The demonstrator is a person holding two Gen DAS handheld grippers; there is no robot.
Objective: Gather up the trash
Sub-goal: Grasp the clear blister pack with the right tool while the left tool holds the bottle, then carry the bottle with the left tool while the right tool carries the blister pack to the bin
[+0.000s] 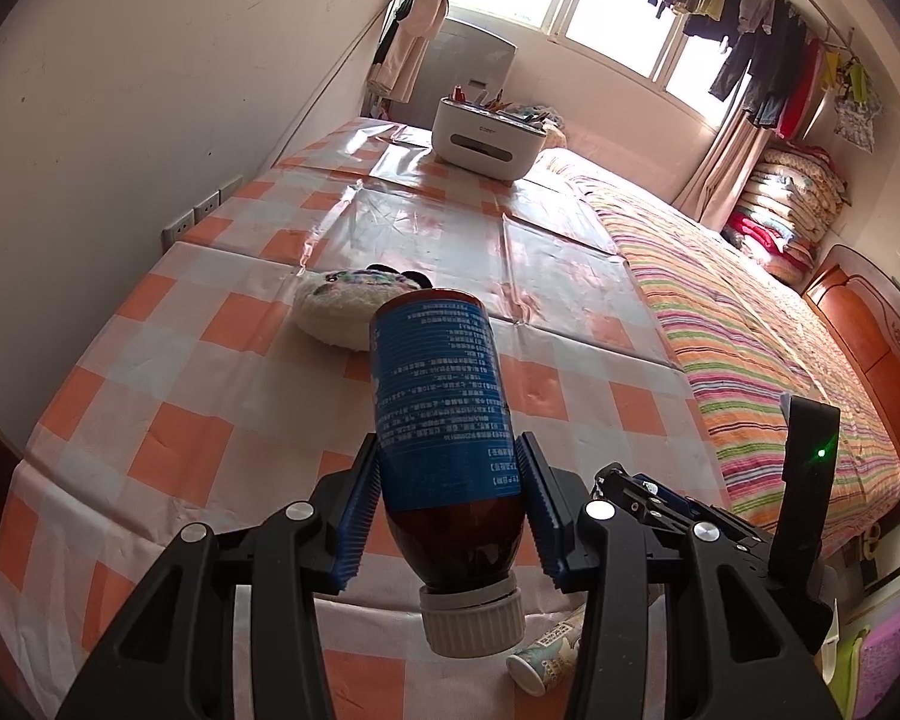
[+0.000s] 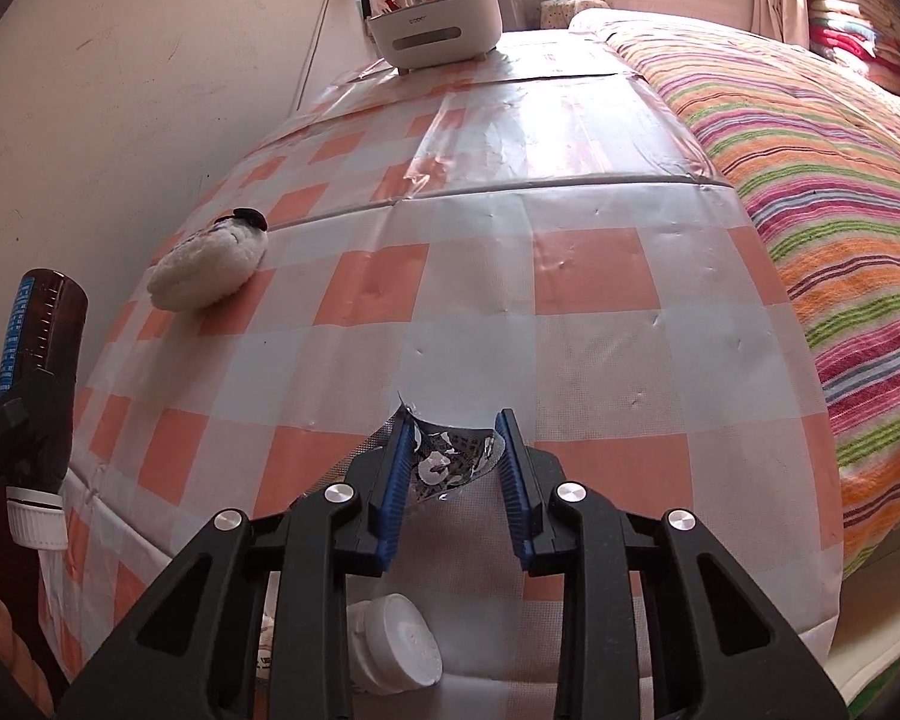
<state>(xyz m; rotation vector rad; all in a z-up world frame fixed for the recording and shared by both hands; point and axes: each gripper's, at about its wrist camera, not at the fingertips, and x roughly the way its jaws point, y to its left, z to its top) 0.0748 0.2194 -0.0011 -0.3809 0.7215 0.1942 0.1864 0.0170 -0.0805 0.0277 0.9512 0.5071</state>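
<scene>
Left gripper (image 1: 450,480) clamped on an inverted brown bottle (image 1: 444,420), blue pads pressing either side of the blue printed label, white ribbed cap pointing down and toward the camera, base raised above the checked tablecloth (image 1: 210,360). Same bottle (image 2: 36,372) visible at the left edge of the right wrist view, lifted clear of the table. Right gripper (image 2: 453,450) closed on a crumpled foil wrapper (image 2: 450,462), silver with dark print, pinched between the blue fingers (image 2: 399,468) near the front table edge; contact between wrapper and cloth not determinable. Below the left gripper, a small patterned paper cup (image 1: 546,660) lying on its side, seemingly past the table edge; below the right gripper, a white round capped container (image 2: 399,648) and scraps of printed paper, whether in a bin or on the floor not determinable. Progress, judged from the layout: two pieces of trash in hand and off the table, neither yet deposited; no bin opening clearly identifiable in either view. Remaining on the cloth: a fluffy white plush toy (image 2: 210,270) near the wall and a white desk organiser (image 1: 489,135) with pens at the far end, neither evidently trash. Striped bedspread (image 2: 810,180) beside the table to the right. Left to do, presumably: release of bottle and wrapper into a receptacle, then a check for further litter.
</scene>
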